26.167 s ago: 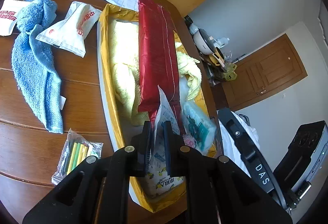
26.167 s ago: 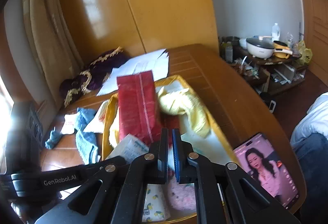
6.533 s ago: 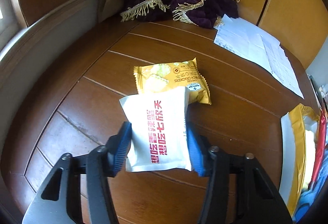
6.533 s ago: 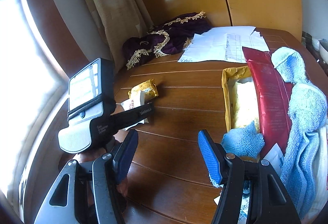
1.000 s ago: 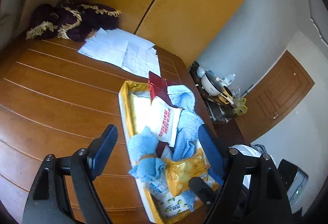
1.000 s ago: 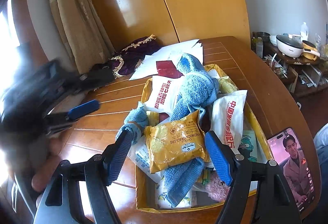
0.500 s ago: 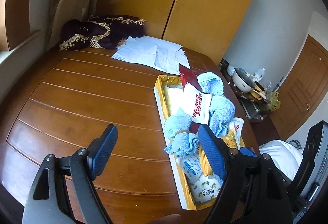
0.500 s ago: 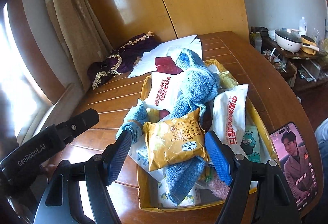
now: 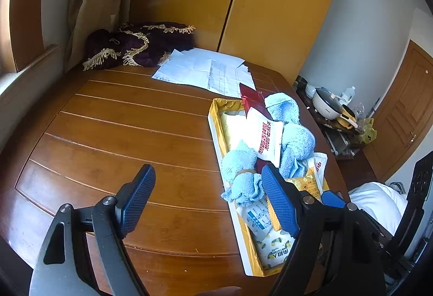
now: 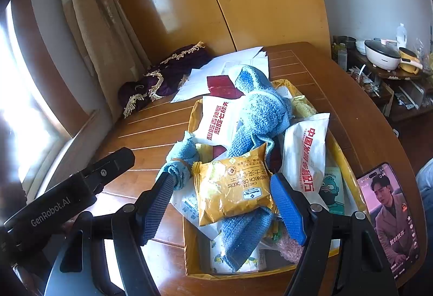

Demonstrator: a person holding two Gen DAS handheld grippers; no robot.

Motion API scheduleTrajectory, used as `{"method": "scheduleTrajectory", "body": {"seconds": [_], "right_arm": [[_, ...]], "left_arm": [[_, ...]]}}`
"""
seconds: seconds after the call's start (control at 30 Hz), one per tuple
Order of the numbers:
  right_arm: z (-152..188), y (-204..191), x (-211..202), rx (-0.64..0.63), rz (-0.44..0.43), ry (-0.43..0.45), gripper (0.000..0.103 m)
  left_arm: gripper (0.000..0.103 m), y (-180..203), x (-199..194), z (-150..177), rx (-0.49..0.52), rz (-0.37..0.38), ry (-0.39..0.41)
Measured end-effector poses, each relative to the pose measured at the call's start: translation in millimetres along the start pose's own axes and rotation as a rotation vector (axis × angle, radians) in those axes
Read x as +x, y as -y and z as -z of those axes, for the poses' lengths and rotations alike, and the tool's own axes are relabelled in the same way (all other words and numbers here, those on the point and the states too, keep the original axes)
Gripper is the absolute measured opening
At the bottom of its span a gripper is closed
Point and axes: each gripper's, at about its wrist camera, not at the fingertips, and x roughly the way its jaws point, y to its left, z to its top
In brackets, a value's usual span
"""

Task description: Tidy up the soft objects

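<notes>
Several soft objects are heaped in the yellow box (image 10: 349, 174) along the table's (image 9: 113, 133) right edge: the cracker packet (image 10: 232, 185) uppermost near its front end, blue towels (image 10: 259, 111) and white packets (image 10: 216, 120) behind, so that everything is gathered in one container. Both the left gripper (image 9: 205, 201) and right gripper (image 10: 222, 206) are held wide open and empty. Compared with 6.5 s ago, the packets once lying at the table's left side are now found in the box.
</notes>
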Motion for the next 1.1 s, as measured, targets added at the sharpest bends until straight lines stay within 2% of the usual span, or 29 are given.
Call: {"method": "scheduleTrajectory", "body": {"seconds": [1.1], "right_arm": [[-0.9,-4.7,-4.3,-0.012,0.007,0.010,0.076]], "left_arm": [[0.081,-2.2,0.5,-0.7,-0.008,-0.007,-0.006]]}}
